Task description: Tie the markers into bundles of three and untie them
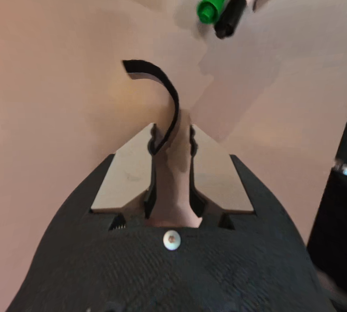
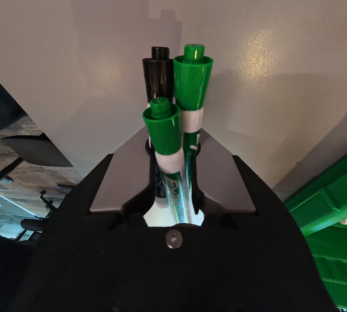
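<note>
In the right wrist view my right gripper point(image 2: 173, 145) is shut on a bundle of three markers. Two have green caps point(image 2: 192, 81) point(image 2: 162, 126) and one has a black cap point(image 2: 158, 76), all pointing away from the camera. The same bundle shows blurred at the top right of the left wrist view point(image 1: 223, 2). My left gripper point(image 1: 172, 134) is open over the pale tabletop point(image 1: 65, 59). A curled black strap point(image 1: 169, 92) has one end between its jaws, lying against the left pad point(image 1: 153, 139). The right pad point(image 1: 192, 139) stands apart from the strap.
A green plastic bin point(image 2: 319, 209) stands at the right in the right wrist view. The table edge runs at the left there, with an office chair point(image 2: 35, 151) on the floor beyond. A dark object point(image 1: 330, 209) stands at the right edge of the left wrist view. About 15 cm separates my left fingertips from my right.
</note>
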